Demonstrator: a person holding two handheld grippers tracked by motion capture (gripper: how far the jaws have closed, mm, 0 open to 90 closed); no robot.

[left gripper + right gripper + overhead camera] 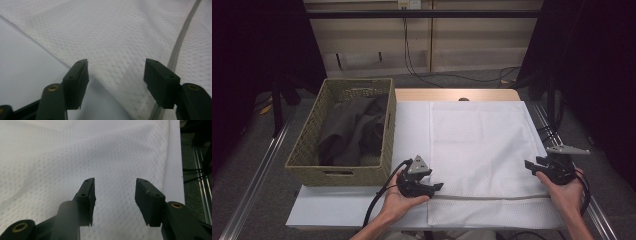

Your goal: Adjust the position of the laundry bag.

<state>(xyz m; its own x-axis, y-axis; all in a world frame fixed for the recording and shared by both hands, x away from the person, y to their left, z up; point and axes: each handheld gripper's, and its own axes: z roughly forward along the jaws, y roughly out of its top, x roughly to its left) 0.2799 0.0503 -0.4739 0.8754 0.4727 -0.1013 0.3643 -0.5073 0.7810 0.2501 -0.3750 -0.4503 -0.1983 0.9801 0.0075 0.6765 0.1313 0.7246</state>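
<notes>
Taking the white mesh cloth (pixel 482 150) as the landmark, one such cloth lies spread flat over the table (pixel 337 210), its hemmed near edge running close to the person's side. At its near left corner sits the left gripper (pixel 434 187), held in the left hand (pixel 399 200); the left gripper view shows its jaws parted, straddling the cloth's corner and the raised seam (pixel 175 55) without pinching either. At the cloth's near right edge the right gripper (pixel 532 166) hovers in the right hand (pixel 564 192), and the right gripper view shows its two jaws likewise spread apart over bare mesh, gripping nothing. Judging from this, the cloth is laid out and smoothed, but no fold has begun: both corners have yet to be seized and carried. Left of the cloth, touching the table's left part, stands one woven basket (pixel 309 150) holding a heap of dark garments (pixel 354 130), whose number cannot be told apart. Beyond the cloth's far edge a strip of wooden tabletop (pixel 452 94) shows. The count: two grippers, one cloth, one basket.
</notes>
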